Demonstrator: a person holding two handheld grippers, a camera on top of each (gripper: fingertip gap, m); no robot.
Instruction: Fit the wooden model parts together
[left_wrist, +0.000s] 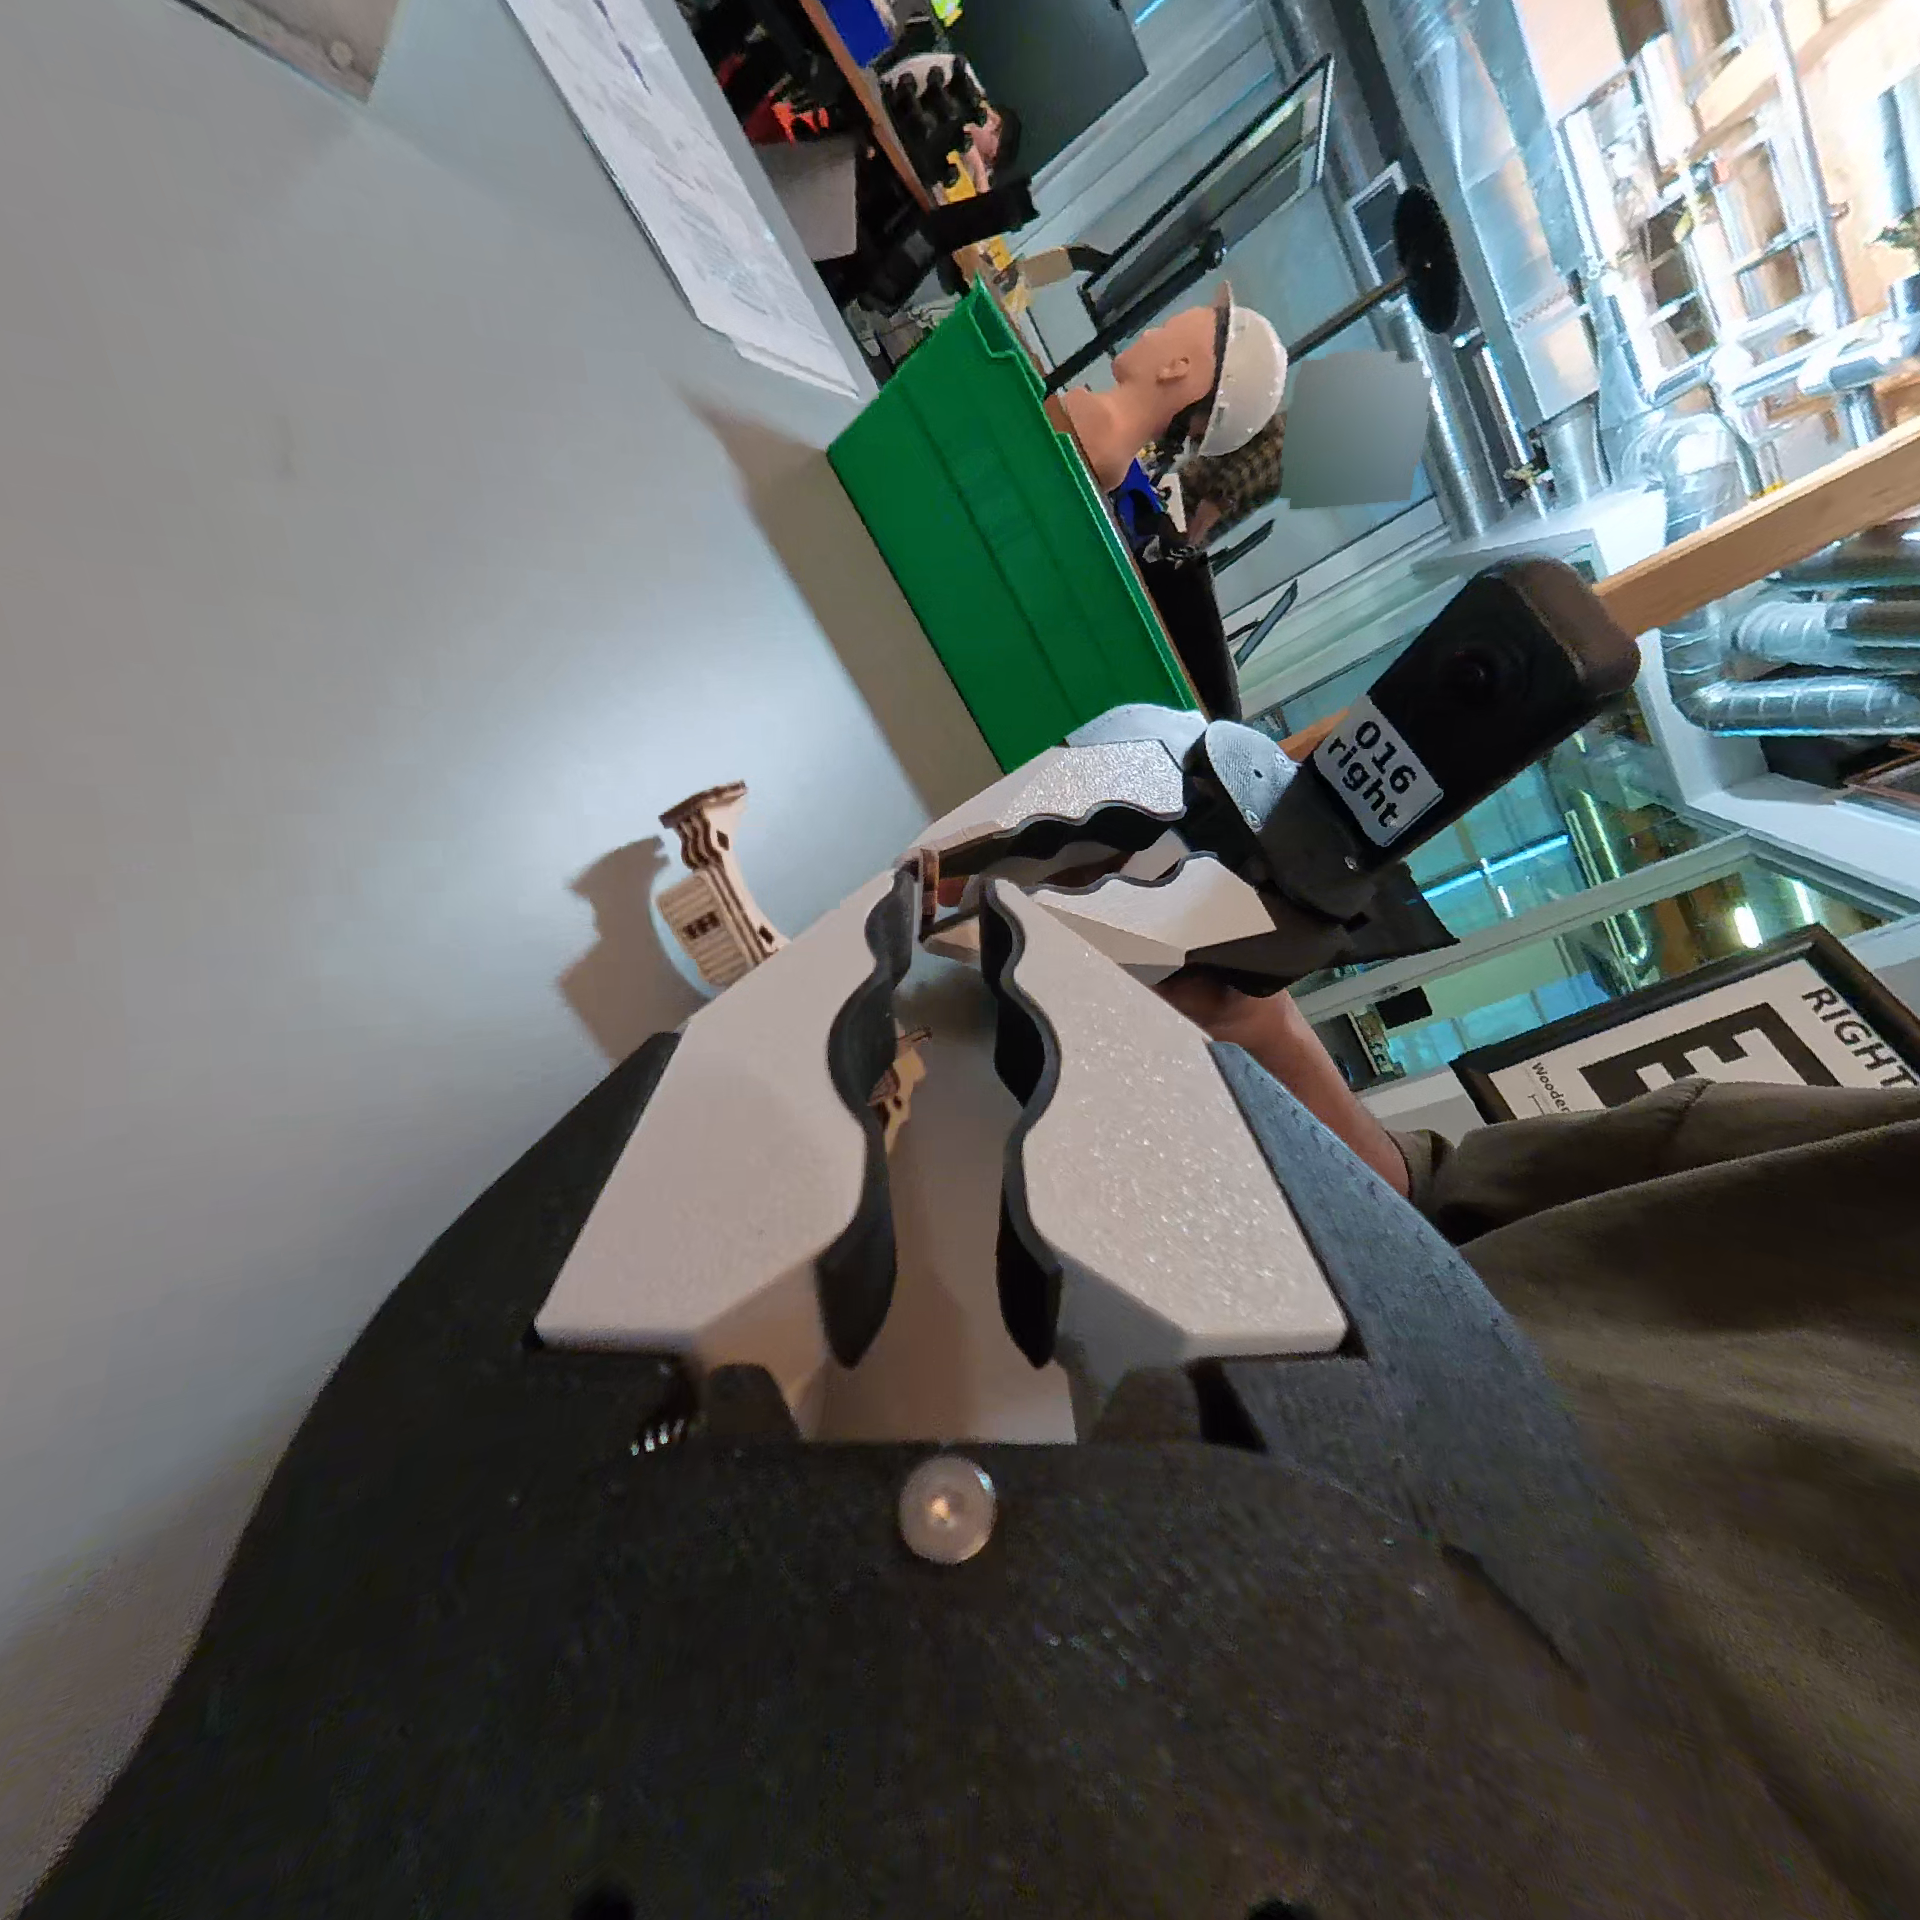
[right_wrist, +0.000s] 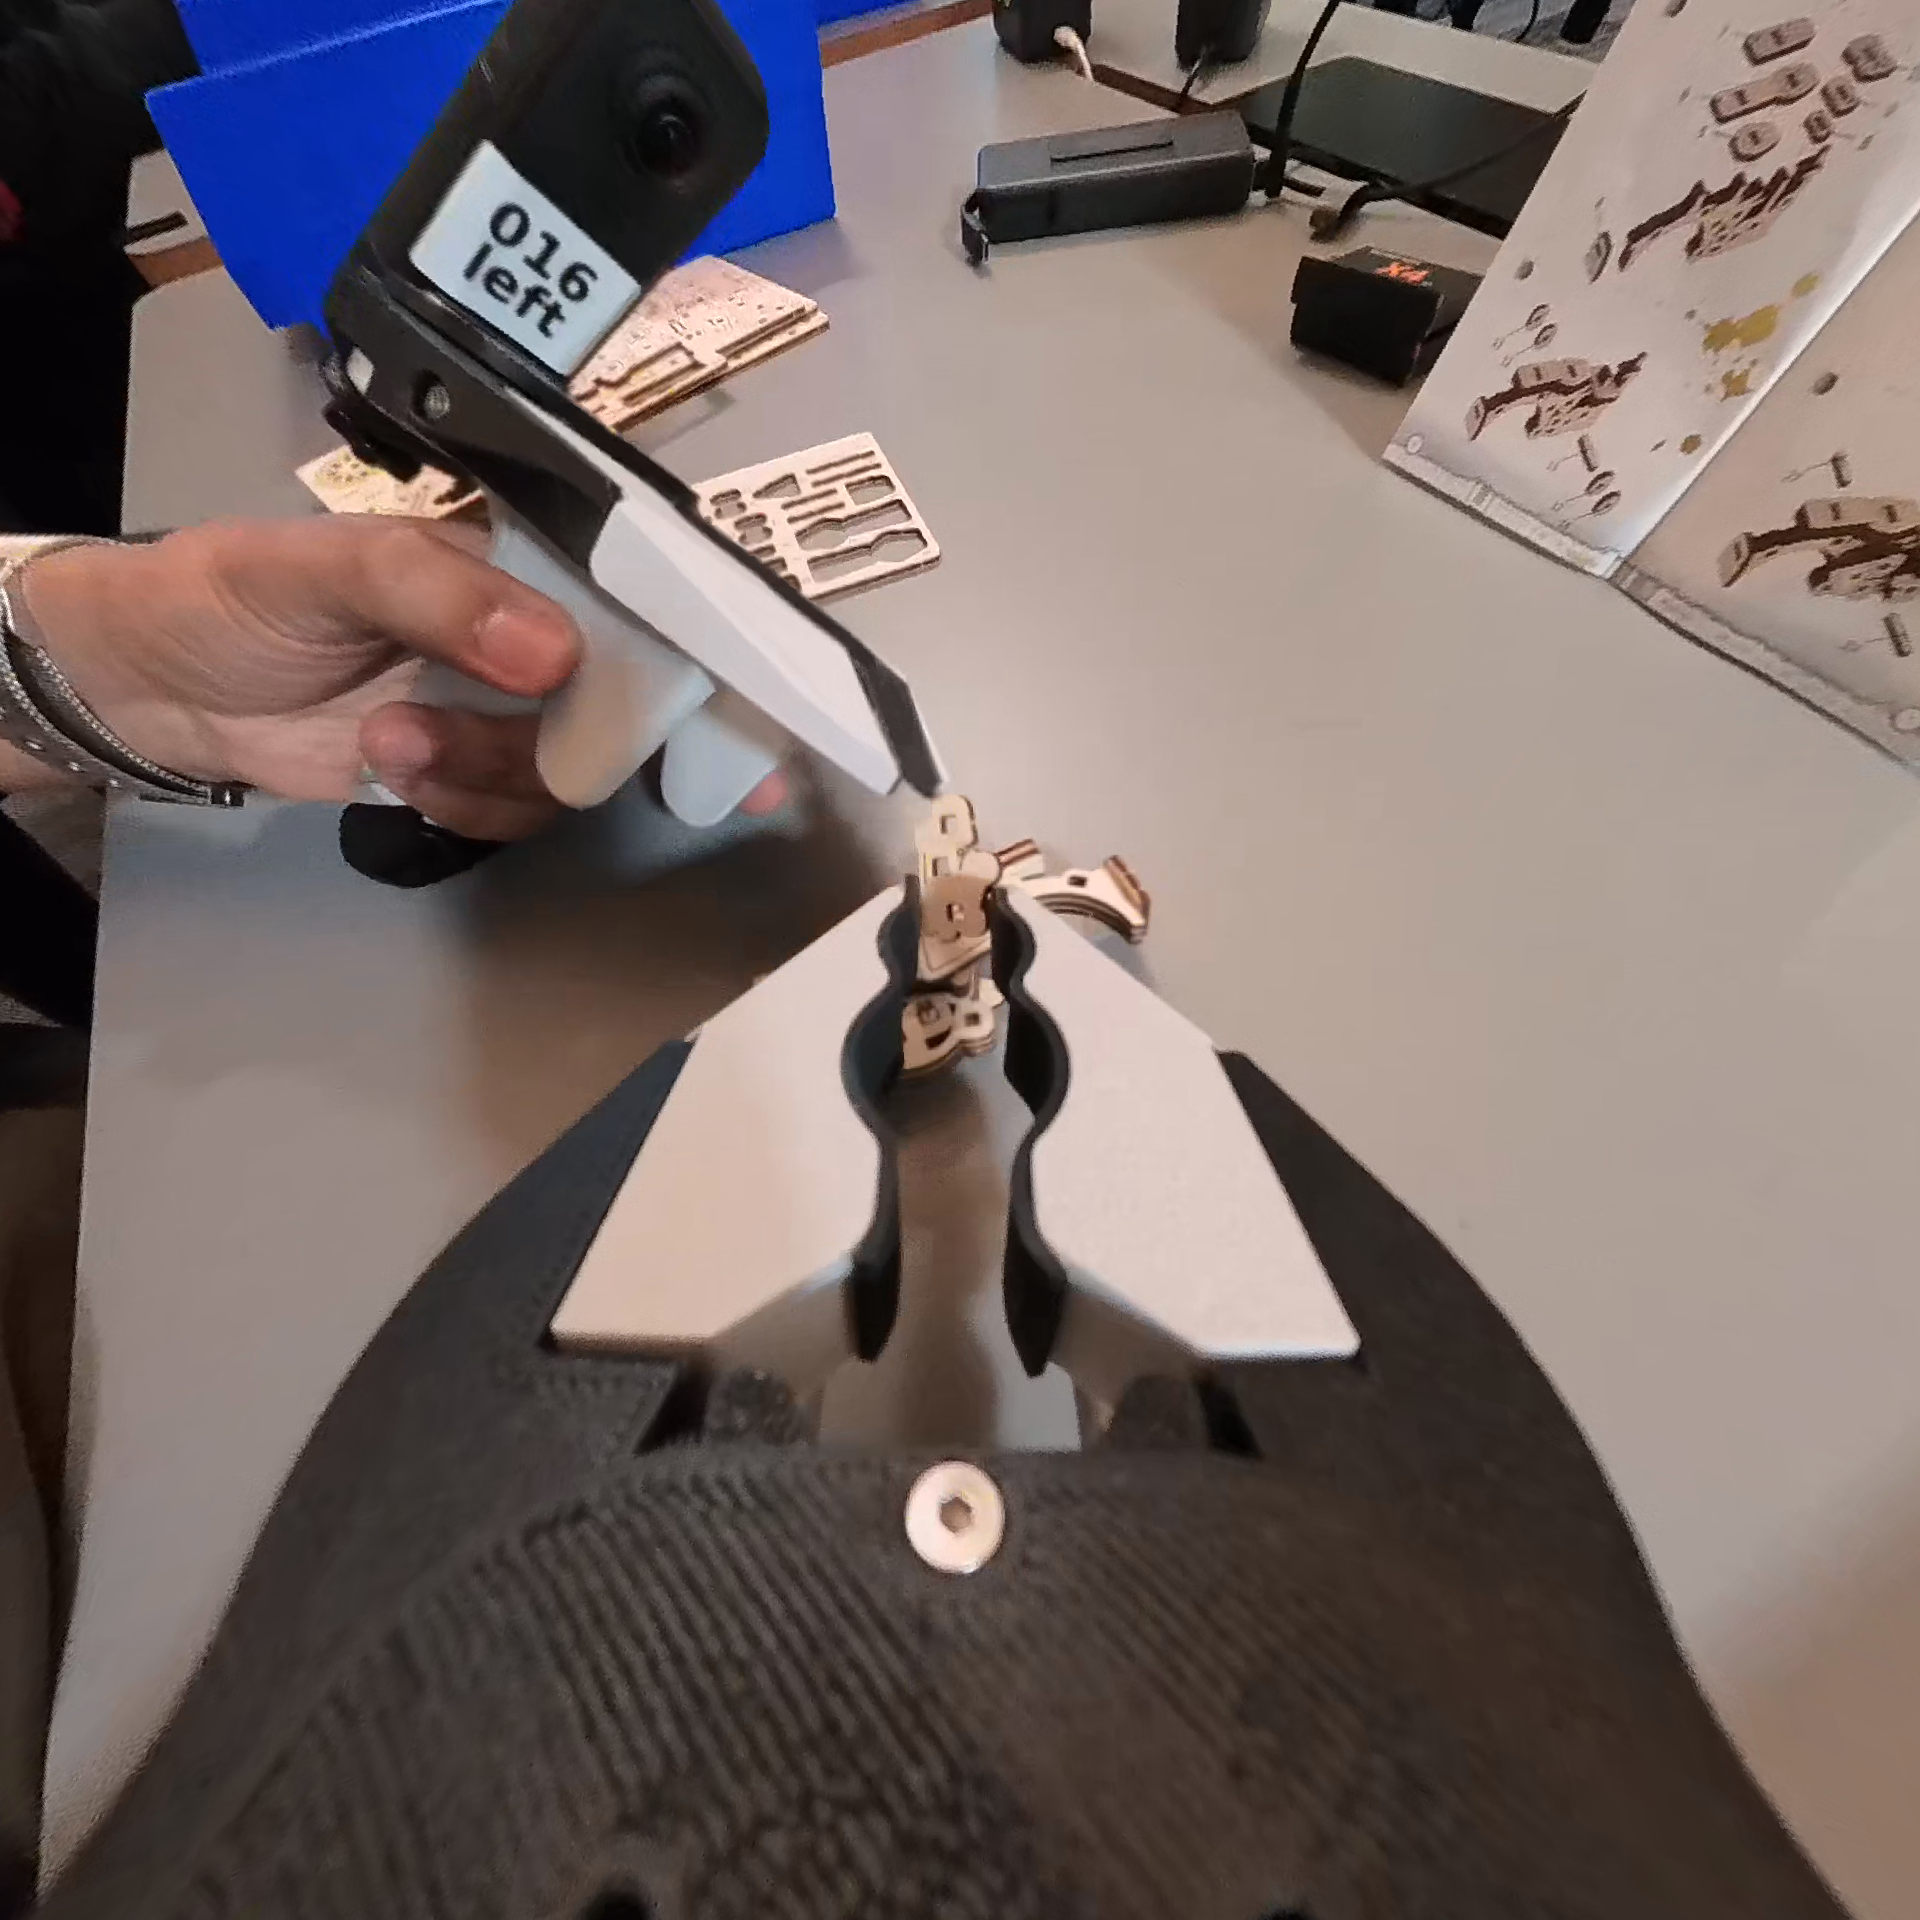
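In the right wrist view my right gripper (right_wrist: 953, 914) is shut on a small layered wooden assembly (right_wrist: 948, 935) and holds it upright just above the grey table (right_wrist: 1299, 727). My left gripper (right_wrist: 923, 777) comes in from the upper left, and its tip touches the top of the assembly. In the left wrist view the left gripper (left_wrist: 951, 896) has its jaws a little apart, with a sliver of the wooden piece (left_wrist: 931, 883) against one fingertip. The right gripper (left_wrist: 956, 873) meets it from the right. A curved wooden part (right_wrist: 1086, 896) lies just behind; it also shows in the left wrist view (left_wrist: 717, 904).
Punched-out wooden sheets (right_wrist: 821, 520) and a stack of them (right_wrist: 696, 332) lie behind. So do a blue bin (right_wrist: 312, 156), black boxes (right_wrist: 1112, 177), a propped instruction sheet (right_wrist: 1714, 312), a green bin (left_wrist: 997, 561) and a mannequin head with hard hat (left_wrist: 1195, 384). A hand (right_wrist: 291, 665) holds the left gripper. Left and right tips are no more than a few centimetres apart.
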